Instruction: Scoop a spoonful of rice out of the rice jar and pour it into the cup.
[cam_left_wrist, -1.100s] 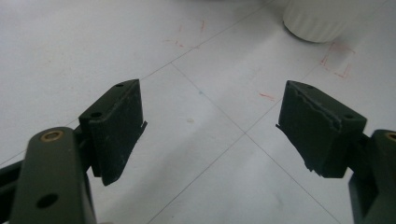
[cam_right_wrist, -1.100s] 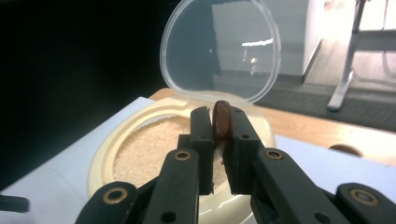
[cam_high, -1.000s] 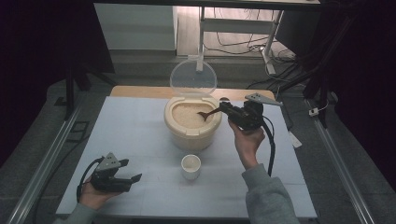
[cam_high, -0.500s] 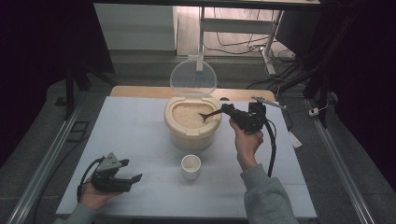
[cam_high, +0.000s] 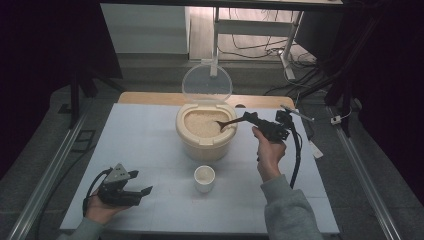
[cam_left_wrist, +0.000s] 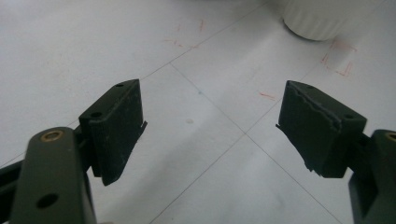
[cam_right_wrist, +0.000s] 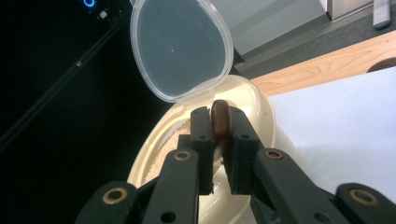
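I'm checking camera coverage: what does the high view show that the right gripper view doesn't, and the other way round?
High view alone: the left gripper with jaws open near the table edge, and the small white cup before the container. Right gripper view alone: the jaws clamped on the brown spoon handle, seen close up. Both: the cream rice container, its clear lid raised, and the rice inside.

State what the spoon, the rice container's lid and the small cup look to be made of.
Spoon: likely wood, dark brown with a smooth sheen.
Lid: clear plastic; the background shows through.
Cup: looks like white ceramic or plastic, matte; hard to tell.
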